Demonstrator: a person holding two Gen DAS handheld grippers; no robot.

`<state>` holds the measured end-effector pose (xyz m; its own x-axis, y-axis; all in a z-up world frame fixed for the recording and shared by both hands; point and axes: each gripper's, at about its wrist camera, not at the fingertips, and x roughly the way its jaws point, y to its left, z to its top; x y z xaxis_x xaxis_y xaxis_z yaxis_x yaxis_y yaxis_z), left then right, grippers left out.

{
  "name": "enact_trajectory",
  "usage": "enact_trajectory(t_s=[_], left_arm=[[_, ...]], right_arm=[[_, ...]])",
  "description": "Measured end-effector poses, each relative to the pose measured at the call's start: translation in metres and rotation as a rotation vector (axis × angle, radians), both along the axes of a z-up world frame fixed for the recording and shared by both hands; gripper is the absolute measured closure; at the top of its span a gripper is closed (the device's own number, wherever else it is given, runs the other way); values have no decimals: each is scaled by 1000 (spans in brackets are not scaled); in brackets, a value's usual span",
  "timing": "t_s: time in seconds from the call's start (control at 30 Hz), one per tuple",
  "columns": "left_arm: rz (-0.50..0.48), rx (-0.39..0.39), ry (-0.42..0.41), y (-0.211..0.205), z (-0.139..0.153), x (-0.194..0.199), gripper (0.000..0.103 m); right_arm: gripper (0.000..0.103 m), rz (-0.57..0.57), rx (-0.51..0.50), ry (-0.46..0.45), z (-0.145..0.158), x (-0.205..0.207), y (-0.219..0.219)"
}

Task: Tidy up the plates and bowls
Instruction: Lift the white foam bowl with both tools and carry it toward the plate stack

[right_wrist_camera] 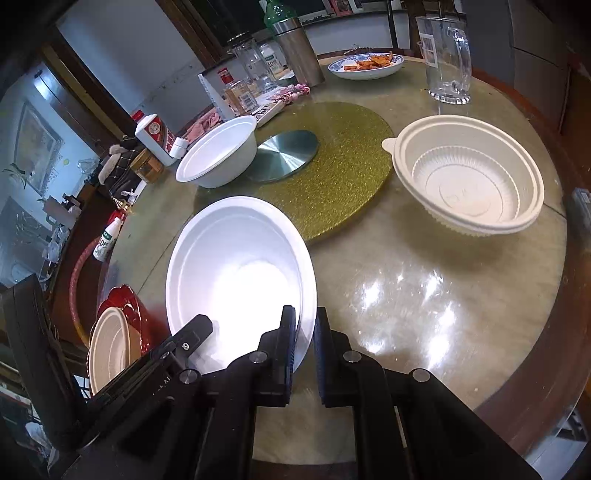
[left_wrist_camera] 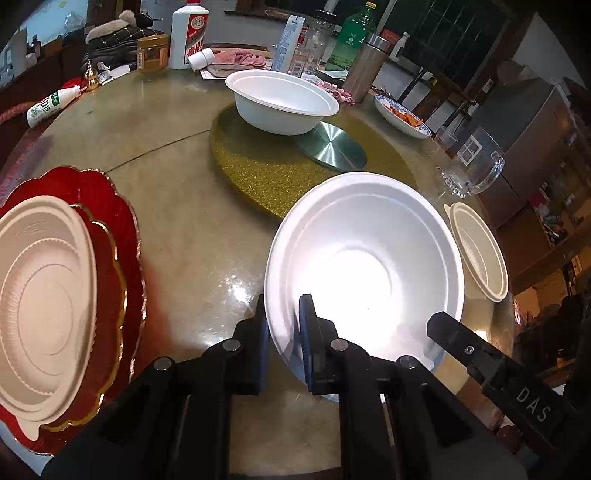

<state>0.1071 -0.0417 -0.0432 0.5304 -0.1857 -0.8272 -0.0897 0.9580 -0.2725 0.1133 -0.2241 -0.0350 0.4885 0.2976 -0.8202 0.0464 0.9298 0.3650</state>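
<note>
A large white bowl (left_wrist_camera: 365,258) (right_wrist_camera: 236,273) is near the table's front, held by both grippers. My left gripper (left_wrist_camera: 284,332) is shut on its left rim. My right gripper (right_wrist_camera: 306,341) is shut on its right rim. A second white bowl (left_wrist_camera: 280,99) (right_wrist_camera: 218,155) stands on the gold mat (left_wrist_camera: 258,166) (right_wrist_camera: 343,173). A cream ribbed plastic bowl (right_wrist_camera: 469,177) (left_wrist_camera: 480,247) sits to the right. Another cream bowl (left_wrist_camera: 40,291) (right_wrist_camera: 109,347) rests on stacked red scalloped plates (left_wrist_camera: 110,221) (right_wrist_camera: 123,297) at the left.
A silver disc (left_wrist_camera: 332,146) (right_wrist_camera: 282,153) lies on the gold mat. A glass mug (left_wrist_camera: 476,166) (right_wrist_camera: 445,59), a plate of food (left_wrist_camera: 402,114) (right_wrist_camera: 367,64), bottles (left_wrist_camera: 188,33), a steel flask (right_wrist_camera: 297,51) and jars crowd the far side.
</note>
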Motion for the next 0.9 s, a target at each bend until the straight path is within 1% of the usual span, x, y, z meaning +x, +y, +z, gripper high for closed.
enact_trajectory(t_s=[0.27,0.57,0.9], left_arm=[[-13,14,-16,5,2,-11,91],[-16,21,-15,9,1,-21,91],[-21,21,-39,13,11,-31,90]], right_arm=[[93,4,18,-6,-1,-12,4],[93,11,29,-10,-2,-22,5],[93,18,42,-38,7,-32,6]])
